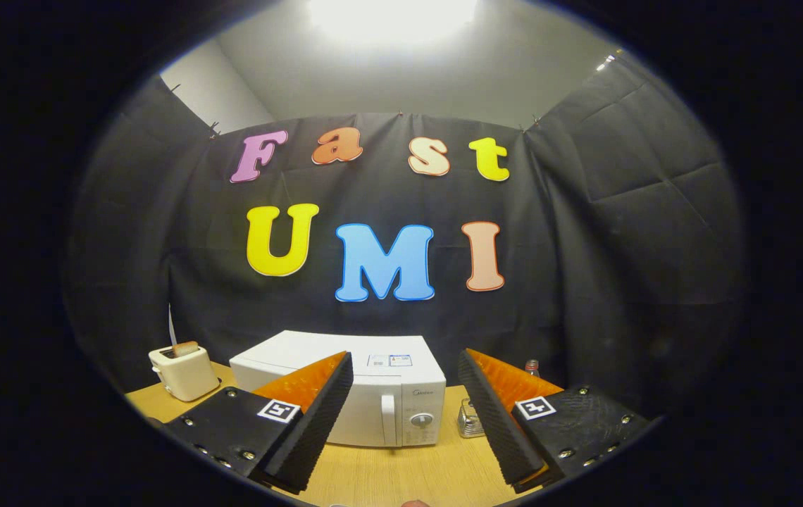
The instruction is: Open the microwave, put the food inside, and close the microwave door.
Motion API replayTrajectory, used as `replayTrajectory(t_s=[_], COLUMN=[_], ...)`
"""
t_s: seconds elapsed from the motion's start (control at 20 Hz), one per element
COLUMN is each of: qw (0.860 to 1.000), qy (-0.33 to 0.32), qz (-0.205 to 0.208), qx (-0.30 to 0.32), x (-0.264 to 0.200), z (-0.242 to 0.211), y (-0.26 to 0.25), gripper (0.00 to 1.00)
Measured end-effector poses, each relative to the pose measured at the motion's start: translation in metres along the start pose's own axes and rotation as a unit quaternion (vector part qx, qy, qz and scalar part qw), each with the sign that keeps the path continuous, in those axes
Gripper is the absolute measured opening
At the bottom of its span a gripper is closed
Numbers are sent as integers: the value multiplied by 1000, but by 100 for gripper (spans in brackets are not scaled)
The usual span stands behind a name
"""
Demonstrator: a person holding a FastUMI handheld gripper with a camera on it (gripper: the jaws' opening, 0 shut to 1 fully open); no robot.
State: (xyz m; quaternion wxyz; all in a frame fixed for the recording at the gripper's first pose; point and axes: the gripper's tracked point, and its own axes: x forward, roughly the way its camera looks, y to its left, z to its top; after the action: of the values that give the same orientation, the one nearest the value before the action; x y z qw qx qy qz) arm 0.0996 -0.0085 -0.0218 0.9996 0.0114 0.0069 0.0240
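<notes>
- The gripper (401,415) is held above the wooden table (401,479), its two fingers spread wide apart with nothing between them or touching them.
- Straight ahead of the fingers, seen through the gap between them, stands the white microwave (345,394), its door shut; the door handle (389,419) and a round dial (420,420) sit on the front nearer the right finger.
- Beyond the left finger and off to that side stands a cream toaster (183,372) with a slice of bread (185,348) sticking up out of it.
- Just past the right finger's inner edge, beside the microwave, is a small glass jar (470,420); behind that finger a bottle top (532,366) pokes up.
</notes>
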Motion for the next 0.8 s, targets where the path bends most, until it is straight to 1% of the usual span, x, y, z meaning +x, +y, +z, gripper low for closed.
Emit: replayTrajectory(t_s=[0.3,0.6,0.8], qw=[999,995,992], qy=[42,91,121], qz=[16,24,33], qx=[7,17,6], x=[48,92,114], z=[-44,-93,-124], y=[3,8,14], gripper=[96,96,96])
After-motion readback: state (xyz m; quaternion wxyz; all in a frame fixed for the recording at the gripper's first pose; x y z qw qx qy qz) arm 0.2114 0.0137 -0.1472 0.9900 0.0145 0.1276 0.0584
